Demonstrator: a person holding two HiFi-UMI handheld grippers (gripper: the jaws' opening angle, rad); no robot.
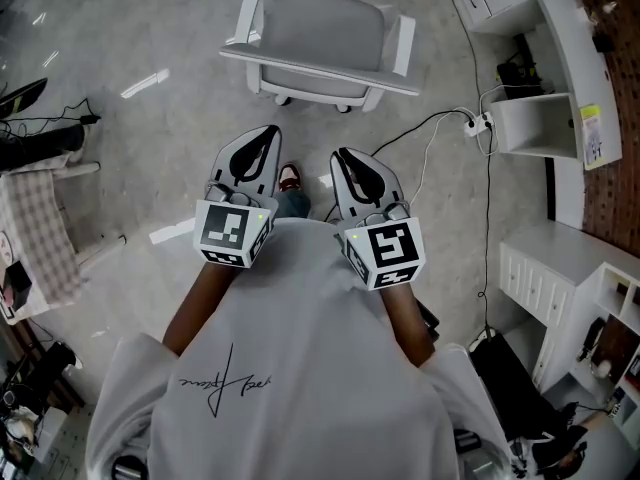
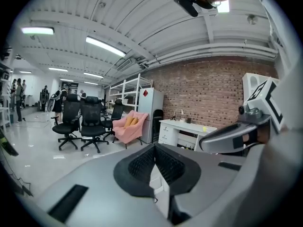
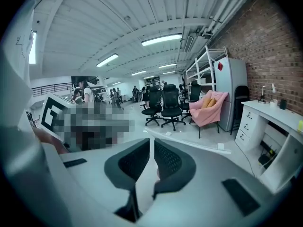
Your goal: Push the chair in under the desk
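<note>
left tongs (image 1: 258,140) and right tongs (image 1: 345,160) are pressed together, empty. the chair (image 1: 320,28) ahead of them likely rolls easily on casters (image 1: 345,106); push its stiff backrest (image 1: 320,72).

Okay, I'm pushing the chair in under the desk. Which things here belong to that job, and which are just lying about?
For the job:
- grey chair
- white desk
- left gripper and right gripper, fingers shut, both empty

Just lying about:
- power strip on the floor
- checked cloth
- black office chairs
- pink armchair
</note>
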